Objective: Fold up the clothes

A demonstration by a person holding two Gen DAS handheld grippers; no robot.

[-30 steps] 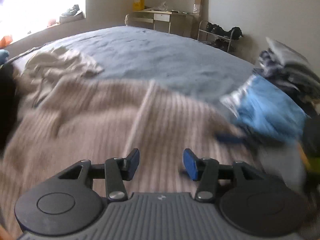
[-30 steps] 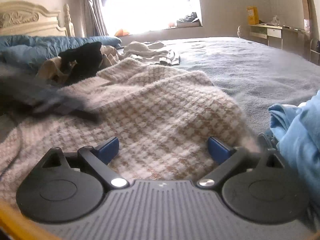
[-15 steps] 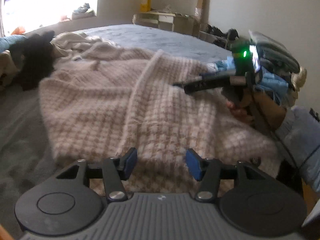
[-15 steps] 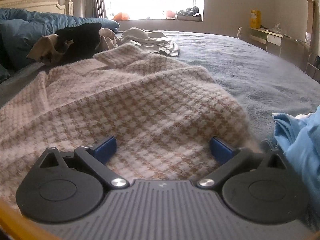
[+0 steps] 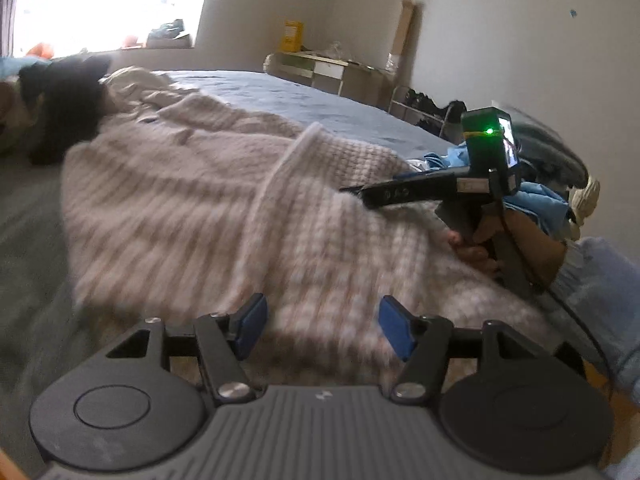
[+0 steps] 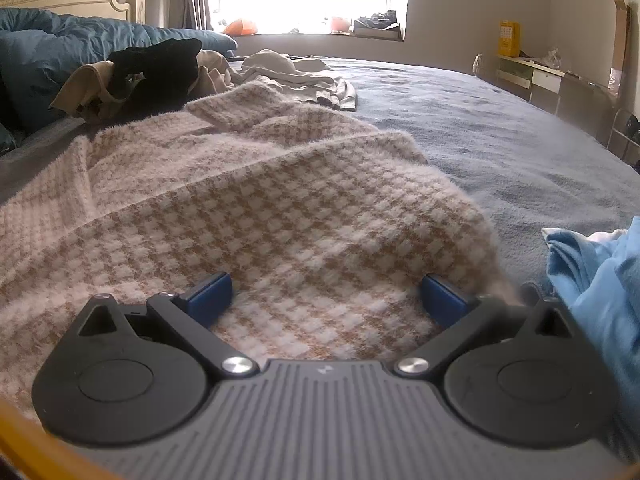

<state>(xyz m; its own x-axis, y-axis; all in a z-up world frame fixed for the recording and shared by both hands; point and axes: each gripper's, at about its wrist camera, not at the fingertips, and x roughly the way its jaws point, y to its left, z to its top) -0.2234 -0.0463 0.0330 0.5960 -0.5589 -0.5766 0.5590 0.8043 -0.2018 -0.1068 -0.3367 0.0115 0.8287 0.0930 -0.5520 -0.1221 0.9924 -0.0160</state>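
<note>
A fuzzy beige-and-white houndstooth sweater (image 5: 224, 208) (image 6: 280, 216) lies spread and rumpled across the grey-blue bed. My left gripper (image 5: 322, 326) is open just above the sweater's near hem, nothing between its blue pads. My right gripper (image 6: 328, 292) is open wide over the sweater's right part, its pads empty. In the left wrist view the right gripper's body (image 5: 448, 188) shows at the right, held by a hand (image 5: 516, 240) in a light blue sleeve, resting low on the sweater.
A black garment (image 6: 160, 66) and tan clothes (image 6: 86, 86) are piled near the pillows. A cream garment (image 6: 296, 74) lies farther back. Light blue clothing (image 6: 600, 276) sits at the right. The bed (image 6: 500, 140) stretches toward a desk (image 5: 332, 70) and shoe rack (image 5: 424, 104).
The left gripper has swung left and drawn back toward the sweater's hem, bringing the right gripper and hand into its view, and its fingers have spread wider. The right gripper has barely moved.
</note>
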